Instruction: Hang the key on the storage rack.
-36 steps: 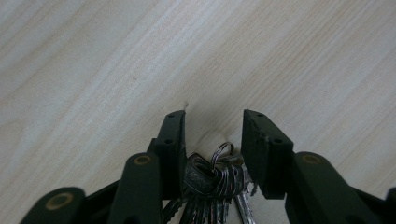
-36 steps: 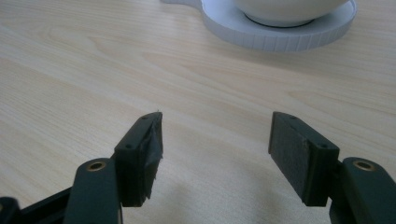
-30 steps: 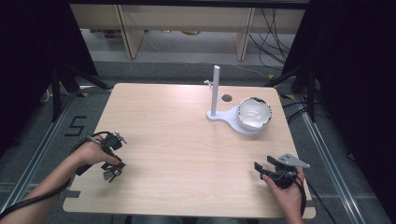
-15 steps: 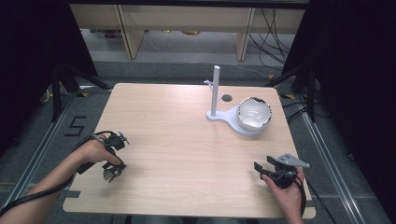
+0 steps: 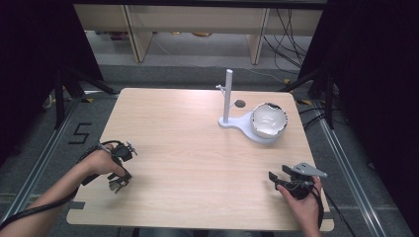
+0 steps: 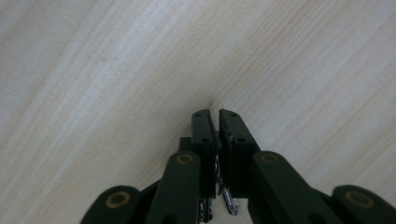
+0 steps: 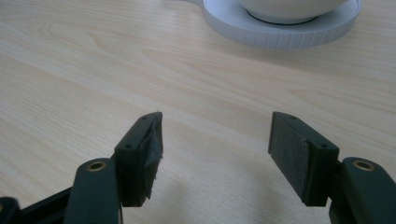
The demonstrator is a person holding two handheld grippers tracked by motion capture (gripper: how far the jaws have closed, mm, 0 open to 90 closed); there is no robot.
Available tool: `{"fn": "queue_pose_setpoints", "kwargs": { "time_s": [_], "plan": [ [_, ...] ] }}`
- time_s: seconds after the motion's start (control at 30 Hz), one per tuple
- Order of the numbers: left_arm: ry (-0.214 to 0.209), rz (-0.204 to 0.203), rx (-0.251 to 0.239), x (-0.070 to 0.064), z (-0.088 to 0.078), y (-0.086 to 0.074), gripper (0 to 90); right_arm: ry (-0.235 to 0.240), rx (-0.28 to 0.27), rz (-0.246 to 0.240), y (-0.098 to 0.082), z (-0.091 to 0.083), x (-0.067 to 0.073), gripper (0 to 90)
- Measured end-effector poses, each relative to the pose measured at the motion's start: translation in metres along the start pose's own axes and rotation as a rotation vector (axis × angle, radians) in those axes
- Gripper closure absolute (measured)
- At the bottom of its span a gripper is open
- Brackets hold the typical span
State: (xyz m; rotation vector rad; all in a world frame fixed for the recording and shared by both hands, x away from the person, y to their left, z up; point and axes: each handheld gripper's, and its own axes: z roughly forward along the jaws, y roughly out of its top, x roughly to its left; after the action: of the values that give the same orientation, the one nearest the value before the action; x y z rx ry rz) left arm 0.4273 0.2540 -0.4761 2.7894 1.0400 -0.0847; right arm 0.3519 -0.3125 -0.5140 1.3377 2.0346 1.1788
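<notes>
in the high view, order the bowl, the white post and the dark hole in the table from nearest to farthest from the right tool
1. Bowl, on the round end of the white stand, straight up the table from the right tool.
2. White post, standing left of the bowl.
3. Dark hole, behind the stand; close to the post's distance, so these two are hard to separate.

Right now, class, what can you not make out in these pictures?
Left gripper view: the keys are mostly hidden by the jaws of the left gripper, which have just been closing on them, and are cut by the bottom edge.
Right gripper view: the top edge cuts the bowl and its white stand.
</notes>
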Motion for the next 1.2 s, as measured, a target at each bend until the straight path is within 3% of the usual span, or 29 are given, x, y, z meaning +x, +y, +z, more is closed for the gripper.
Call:
{"fn": "queue_pose_setpoints", "kwargs": {
  "time_s": [0.03, 0.07, 0.1, 0.13, 0.2, 0.37, 0.43, 0.47, 0.57, 0.6, 0.63, 0.67, 0.7, 0.87, 1.07, 1.2],
  "plan": [
    [0.006, 0.026, 0.004, 0.001, 0.000, 0.000, 84.7, 0.001, 0.000, 0.000, 0.000, 0.000, 0.000, 36.2],
    [0.006, 0.024, 0.001, 0.000, 0.001, 0.000, 85.2, 0.001, 0.001, -0.001, 0.000, 0.000, 0.000, 36.2],
    [-0.001, -0.008, 0.000, -0.003, 0.002, 0.000, 85.7, 0.001, 0.003, 0.000, 0.000, 0.000, 0.000, 36.2],
    [0.009, 0.028, 0.003, -0.001, 0.002, 0.000, 86.8, 0.002, 0.005, 0.001, 0.000, 0.000, 0.000, 36.2],
    [0.019, 0.028, 0.008, -0.001, 0.000, 0.001, 87.8, 0.002, 0.003, 0.001, 0.000, 0.000, 0.000, 36.2],
    [0.013, 0.008, -0.013, -0.002, 0.001, -0.002, 88.4, 0.003, 0.003, -0.001, 0.000, 0.000, 0.000, 36.3],
    [0.015, 0.002, -0.026, -0.002, 0.001, -0.003, 88.5, -0.002, 0.014, 0.024, 0.000, 0.000, 0.003, 36.3],
    [0.021, -0.013, -0.048, -0.003, 0.001, -0.005, 88.5, -0.008, 0.004, -0.020, 0.000, 0.000, 0.000, 36.4],
    [0.023, -0.022, -0.050, -0.003, -0.001, -0.005, 88.6, -0.008, 0.005, -0.020, 0.000, 0.000, 0.000, 36.3],
    [0.024, -0.033, -0.065, -0.004, -0.001, -0.006, 88.7, -0.006, 0.010, 0.011, 0.000, 0.000, 0.002, 36.3],
    [0.024, -0.030, -0.068, -0.003, -0.003, -0.006, 88.7, -0.006, 0.010, 0.011, 0.000, 0.000, 0.002, 36.3],
    [0.025, -0.039, -0.083, -0.004, -0.003, -0.006, 88.7, -0.008, 0.008, -0.008, 0.000, 0.000, 0.001, 36.4],
    [0.024, -0.041, -0.088, -0.004, -0.004, -0.006, 88.7, -0.002, 0.017, 0.021, 0.000, 0.000, 0.003, 36.4],
    [0.030, -0.056, -0.147, -0.004, -0.010, -0.009, 88.8, -0.001, 0.019, 0.021, 0.000, 0.000, 0.003, 36.4],
    [0.028, -0.120, -0.284, -0.005, -0.018, -0.014, 88.9, -0.006, 0.022, 0.020, 0.000, -0.001, 0.003, 36.4],
    [0.050, -0.108, -0.329, -0.004, -0.026, -0.014, 89.0, -0.003, 0.011, -0.018, 0.001, 0.000, 0.001, 36.4]
  ]
}}
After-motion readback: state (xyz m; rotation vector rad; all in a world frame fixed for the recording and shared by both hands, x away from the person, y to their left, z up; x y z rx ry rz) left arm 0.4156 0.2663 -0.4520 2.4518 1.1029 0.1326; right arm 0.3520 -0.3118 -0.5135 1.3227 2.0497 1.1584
